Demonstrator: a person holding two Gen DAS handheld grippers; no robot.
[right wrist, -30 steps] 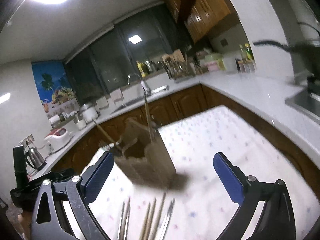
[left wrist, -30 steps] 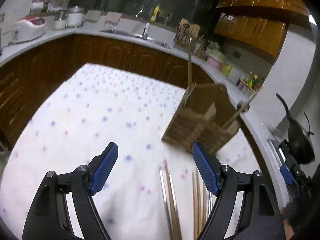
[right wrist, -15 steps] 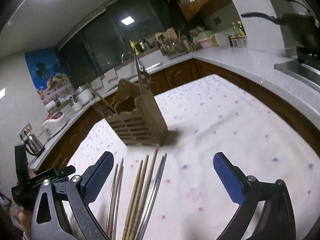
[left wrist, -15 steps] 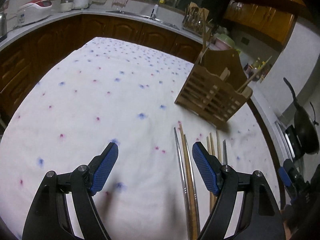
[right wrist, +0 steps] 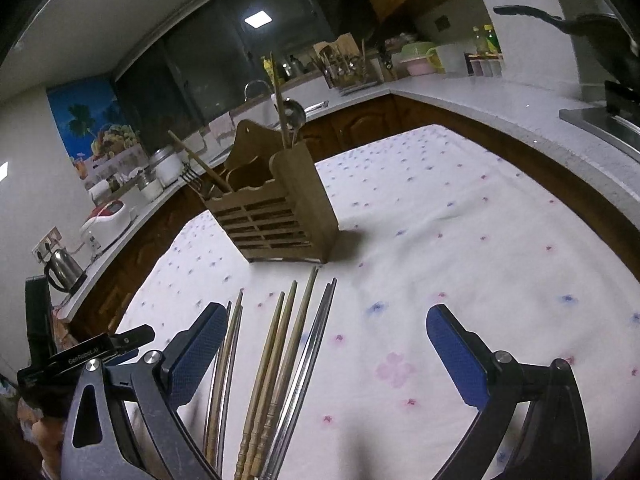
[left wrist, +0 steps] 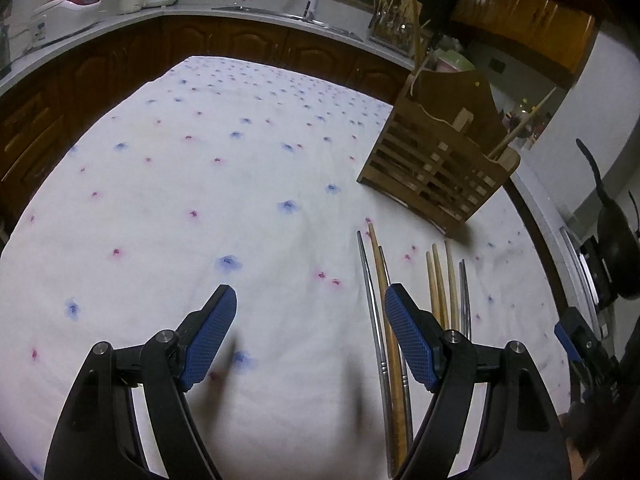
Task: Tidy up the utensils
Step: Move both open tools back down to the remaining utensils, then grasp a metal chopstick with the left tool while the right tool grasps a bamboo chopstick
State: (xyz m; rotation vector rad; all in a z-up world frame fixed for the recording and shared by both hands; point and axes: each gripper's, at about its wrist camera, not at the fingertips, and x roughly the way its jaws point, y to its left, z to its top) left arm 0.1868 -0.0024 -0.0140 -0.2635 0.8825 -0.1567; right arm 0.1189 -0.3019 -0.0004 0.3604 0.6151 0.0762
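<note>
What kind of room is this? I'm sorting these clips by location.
Most likely a home kitchen. A sink with a faucet sits in a countertop above dark wooden cabinets, a rice cooker stands on the counter, and a black pan shows at the right.

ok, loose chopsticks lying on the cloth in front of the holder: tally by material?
Metal chopsticks: 4
Wooden chopsticks: 4
Total: 8
</note>
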